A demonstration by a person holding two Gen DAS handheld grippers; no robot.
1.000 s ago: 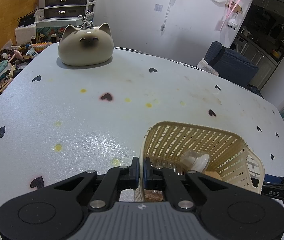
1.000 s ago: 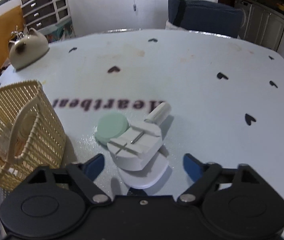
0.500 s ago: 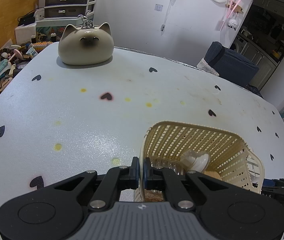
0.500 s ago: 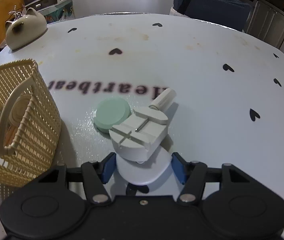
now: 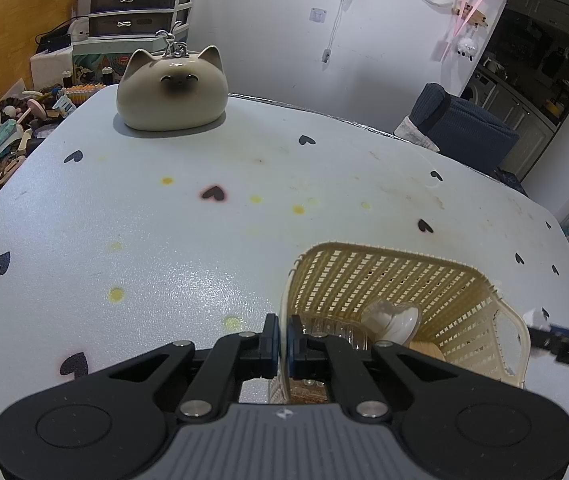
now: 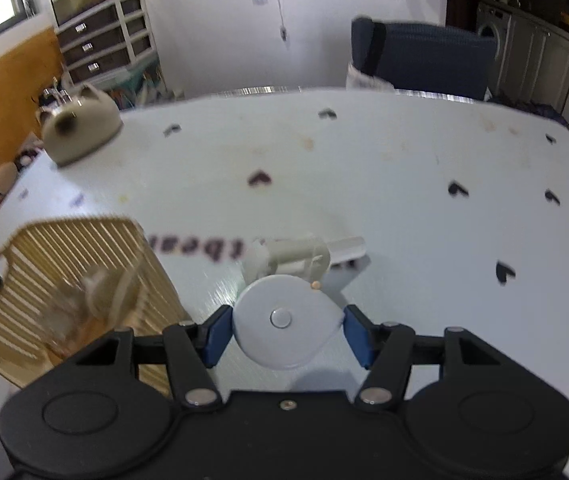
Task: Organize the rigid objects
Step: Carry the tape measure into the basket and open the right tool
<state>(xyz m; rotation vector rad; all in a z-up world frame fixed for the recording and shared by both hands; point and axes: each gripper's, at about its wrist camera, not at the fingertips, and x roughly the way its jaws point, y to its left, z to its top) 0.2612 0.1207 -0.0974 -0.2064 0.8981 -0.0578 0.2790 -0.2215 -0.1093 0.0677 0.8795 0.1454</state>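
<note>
- The left gripper is seen with its fingers together, pinched on the near rim of a cream lattice basket; one finger lies outside the wall, the other inside.
- The basket is stood near the front edge of the white table, which is printed with small black hearts.
- Inside the basket a clear heart-shaped piece, a clear plastic item and something tan are seen; they cannot be identified further.
- The right gripper is seen with its blue pads pressed on either side of a round white base, which belongs to a white plastic tool with a slotted block and a short handle.
- The tool is held clear of the table, beside the basket; this view is blurred.
- Upside-down dark lettering is printed on the table behind the tool; only "bea" can be read.
- A beige ceramic cat figure is set at the far left corner of the table.
- No brand mark can be read on either gripper.
</note>
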